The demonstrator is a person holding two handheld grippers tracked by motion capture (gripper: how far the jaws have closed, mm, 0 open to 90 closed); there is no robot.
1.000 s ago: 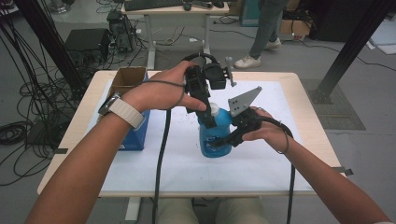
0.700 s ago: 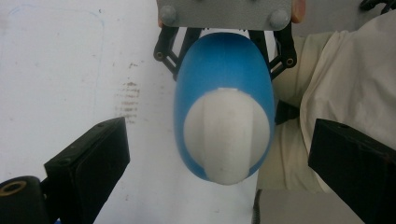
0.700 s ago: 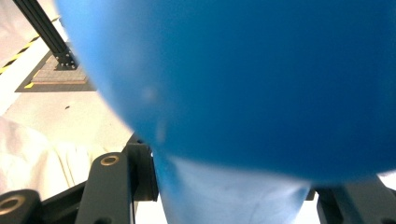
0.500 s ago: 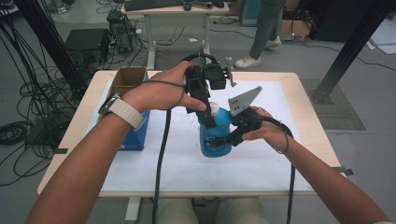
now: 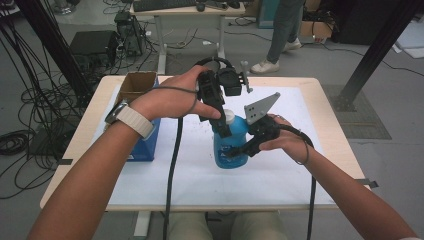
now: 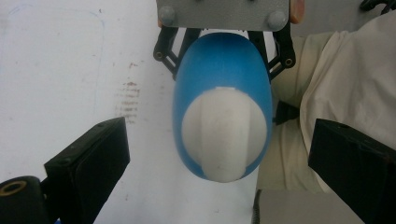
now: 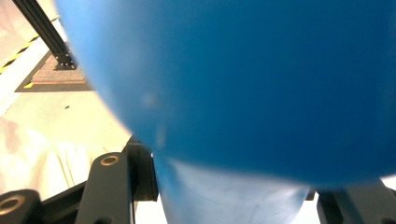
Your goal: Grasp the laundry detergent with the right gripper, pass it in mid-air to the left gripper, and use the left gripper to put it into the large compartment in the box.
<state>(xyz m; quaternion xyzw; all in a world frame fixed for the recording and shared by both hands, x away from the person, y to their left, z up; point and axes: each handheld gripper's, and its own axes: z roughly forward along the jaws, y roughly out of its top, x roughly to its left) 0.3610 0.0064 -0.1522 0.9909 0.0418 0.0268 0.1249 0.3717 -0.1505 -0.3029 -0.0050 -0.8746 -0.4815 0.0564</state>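
A blue bottle with a white cap stands upright on the white mat. My right gripper comes in from the right and is shut on the bottle's body; in the right gripper view the blue bottle sits close up between the jaws. My left gripper points straight down over the cap. In the left gripper view its fingers stand wide open on either side of the white cap without touching it. The right gripper clasps the bottle from behind.
An open cardboard box and a blue box sit at the table's left side, under my left forearm. The white mat covers most of the wooden table. A person stands beyond the far edge.
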